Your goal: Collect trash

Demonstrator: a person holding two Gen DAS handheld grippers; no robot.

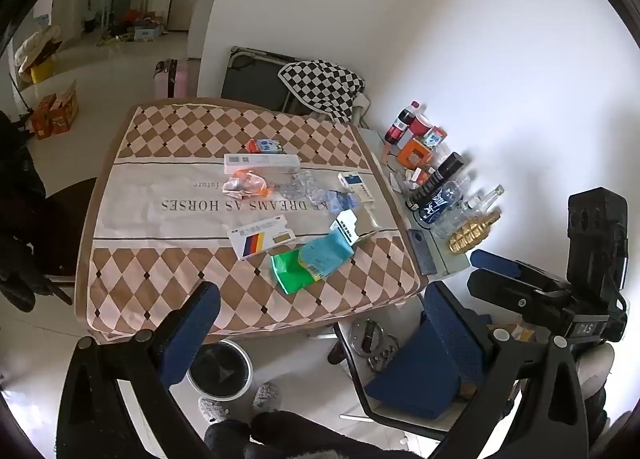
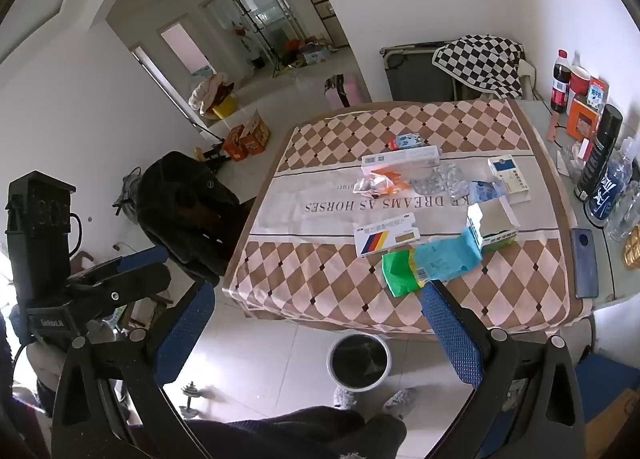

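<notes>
Trash lies on a table with a checkered cloth (image 1: 168,139) (image 2: 320,259): a green and blue wrapper (image 1: 312,259) (image 2: 428,263), a white box with coloured stripes (image 1: 260,237) (image 2: 386,235), an open carton (image 1: 352,229) (image 2: 490,227), a crumpled orange wrapper (image 1: 246,185) (image 2: 380,183), blister packs (image 1: 300,185) (image 2: 440,181) and a long white box (image 1: 262,163) (image 2: 400,159). A bin with a black liner (image 1: 220,373) (image 2: 358,359) stands on the floor below the table's near edge. My left gripper (image 1: 320,305) and right gripper (image 2: 320,305) are open and empty, held above the near edge.
A side table (image 1: 448,259) (image 2: 612,271) at the right holds bottles, cans, boxes and a phone (image 1: 422,251) (image 2: 586,263). A chair with a black coat (image 2: 188,199) stands left of the table. A blue chair (image 1: 424,375) stands below right. Small dumbbells (image 1: 372,339) lie on the floor.
</notes>
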